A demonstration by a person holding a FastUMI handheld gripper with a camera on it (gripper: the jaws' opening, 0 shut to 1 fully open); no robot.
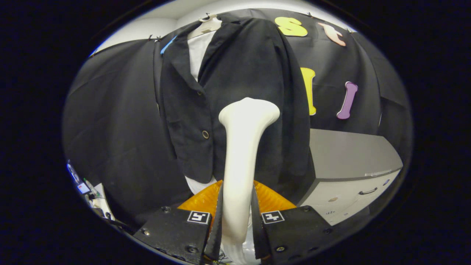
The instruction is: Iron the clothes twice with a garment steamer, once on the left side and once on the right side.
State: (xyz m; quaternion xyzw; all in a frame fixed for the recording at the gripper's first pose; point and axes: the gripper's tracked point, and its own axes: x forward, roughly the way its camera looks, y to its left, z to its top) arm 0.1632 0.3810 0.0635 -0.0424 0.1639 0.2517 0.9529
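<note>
**Inspector:** State the condition of the hand-held gripper (237,221).

**Assessor:** Both fingers press on the white handle of the garment steamer (244,147), one on each side. The hold looks firm. The steamer's flared head stands beyond the fingers and points at the black jacket (235,73).

**Inspector:** And the garment?

**Assessor:** The jacket hangs on a hanger (206,24) against the booth wall, open over a white shirt (198,51). The steamer head sits in front of the jacket's middle, just to the side of the lower button (205,134), on the panel nearer the grey cabinet (353,165). I cannot tell whether the head touches the cloth or stands just off it.

**Inspector:** Risks from here?

**Assessor:** Three, in my judgement. First, the handle is smooth and tapered, so a stroke made at an angle could let it twist or slide between the fingers. Second, the jacket hangs free, so pressing too hard would push the cloth away or swing it on the hanger, leaving the pass uneven. Third, the head sits near the front opening, so a drifting stroke could snag the lapel edge or the button, or cover the same side twice and miss the other.
</note>
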